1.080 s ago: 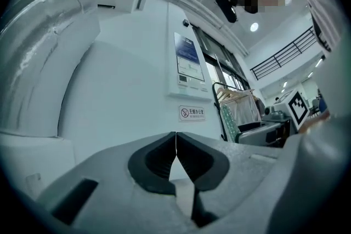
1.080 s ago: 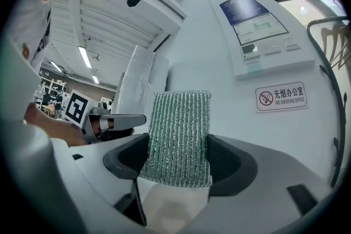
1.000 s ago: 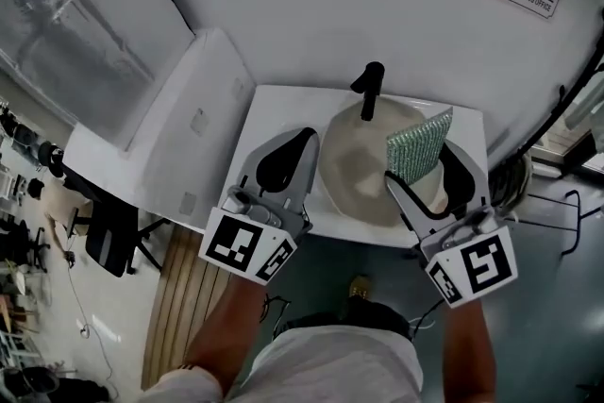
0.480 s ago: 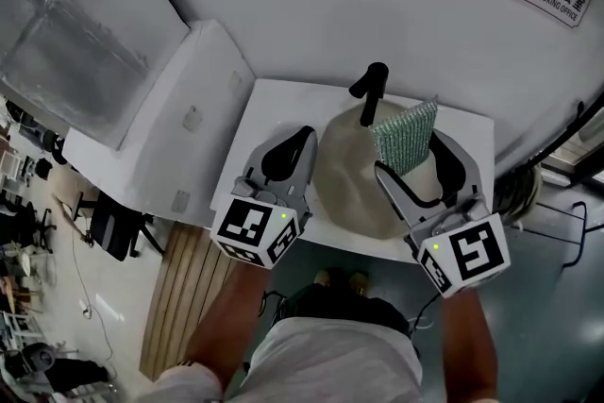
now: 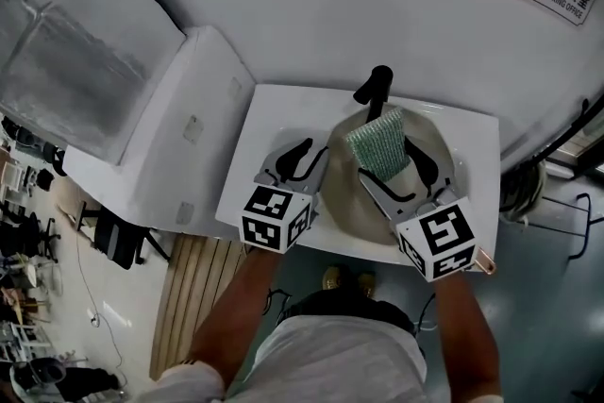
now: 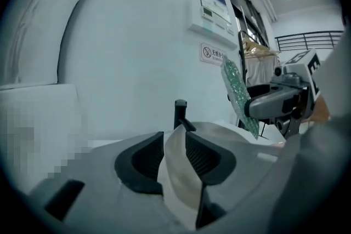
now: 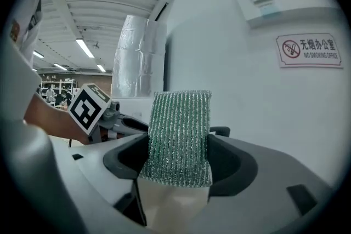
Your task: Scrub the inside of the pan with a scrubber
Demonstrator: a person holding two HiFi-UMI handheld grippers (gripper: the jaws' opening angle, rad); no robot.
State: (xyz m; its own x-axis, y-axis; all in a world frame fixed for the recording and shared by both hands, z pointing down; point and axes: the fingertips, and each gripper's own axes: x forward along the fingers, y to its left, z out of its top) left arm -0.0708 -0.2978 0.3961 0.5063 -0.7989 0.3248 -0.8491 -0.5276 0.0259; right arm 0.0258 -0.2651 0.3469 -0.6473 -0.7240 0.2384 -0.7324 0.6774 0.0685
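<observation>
Right gripper (image 5: 387,163) clamps the green scrubber (image 5: 377,142) over the pan (image 5: 344,200) mid-counter (image 5: 247,176); left gripper (image 5: 304,156), jaws just opening and apart, straddles its rim.

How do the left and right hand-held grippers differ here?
The left hand-held gripper has jaws apart, just opened, pan rim between them; the right hand-held gripper is shut on the scrubber. Left sits at the pan's side, right over its inside. Both face the faucet.

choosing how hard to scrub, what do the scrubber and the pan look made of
Scrubber: green woven mesh with glittery threads in ribbed rows, probably synthetic fibre.
Pan: smooth matte beige inside; could be ceramic-coated or enamelled metal, cannot tell which.
</observation>
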